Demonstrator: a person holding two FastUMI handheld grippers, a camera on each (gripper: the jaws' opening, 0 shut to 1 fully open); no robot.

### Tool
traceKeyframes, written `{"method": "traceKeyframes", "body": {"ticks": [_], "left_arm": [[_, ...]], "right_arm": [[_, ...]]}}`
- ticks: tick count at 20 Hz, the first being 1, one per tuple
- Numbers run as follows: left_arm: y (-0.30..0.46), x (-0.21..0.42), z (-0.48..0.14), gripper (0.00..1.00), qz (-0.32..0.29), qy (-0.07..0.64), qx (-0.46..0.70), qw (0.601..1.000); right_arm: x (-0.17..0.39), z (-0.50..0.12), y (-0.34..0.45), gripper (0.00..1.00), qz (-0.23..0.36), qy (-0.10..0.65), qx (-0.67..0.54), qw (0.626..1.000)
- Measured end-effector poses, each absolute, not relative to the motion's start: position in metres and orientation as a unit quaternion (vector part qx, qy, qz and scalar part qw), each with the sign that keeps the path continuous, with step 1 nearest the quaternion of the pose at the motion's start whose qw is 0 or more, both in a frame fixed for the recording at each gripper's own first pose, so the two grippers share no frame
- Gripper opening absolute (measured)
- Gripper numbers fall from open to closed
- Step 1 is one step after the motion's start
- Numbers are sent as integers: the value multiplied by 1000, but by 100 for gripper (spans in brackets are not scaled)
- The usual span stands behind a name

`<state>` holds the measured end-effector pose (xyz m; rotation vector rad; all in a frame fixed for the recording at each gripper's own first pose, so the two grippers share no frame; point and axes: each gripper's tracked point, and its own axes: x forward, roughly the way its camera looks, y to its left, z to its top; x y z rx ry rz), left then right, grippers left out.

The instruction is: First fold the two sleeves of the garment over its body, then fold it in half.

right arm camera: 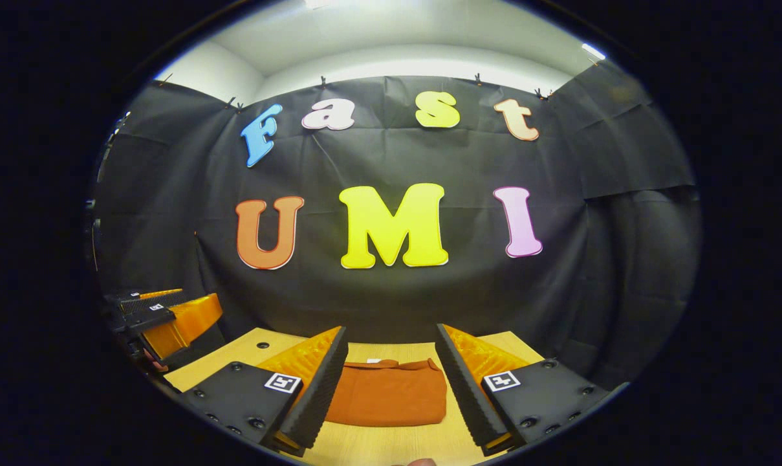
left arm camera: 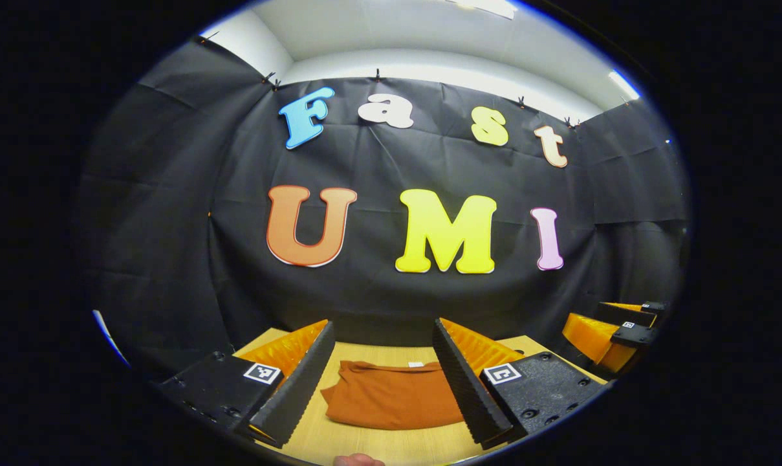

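An orange-brown garment (left arm camera: 391, 396) lies folded into a compact rectangle on the wooden table (left arm camera: 365, 443), its collar toward the far wall. My left gripper (left arm camera: 383, 382) is open, held above the table with its fingers framing the garment and touching nothing. The same garment (right arm camera: 389, 395) sits between the spread fingers of my right gripper (right arm camera: 391, 385), which is also open and holds nothing. The right gripper (left arm camera: 614, 333) appears at the far right of the left gripper view; the left gripper (right arm camera: 161, 317) shows at the far left of the right gripper view.
The booth's black cloth wall (left arm camera: 378, 285) rises right behind the table's far edge. Bare wood (right arm camera: 235, 356) lies to both sides of the garment. A fingertip (left arm camera: 358, 460) of the person's hand peeks in at the bottom edge.
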<state>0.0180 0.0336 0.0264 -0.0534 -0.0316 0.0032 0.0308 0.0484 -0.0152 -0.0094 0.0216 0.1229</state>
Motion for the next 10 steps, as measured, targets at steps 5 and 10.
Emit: {"method": "traceKeyframes", "body": {"ticks": [5,10], "left_arm": [[21,-11,-3,98,3,-1,-29,1000],[14,-17,-4,98,7,-2,-29,1000]], "right_arm": [[7,-20,49,85,65,1,-28,997],[3,-19,37,88,59,4,-26,998]]}}
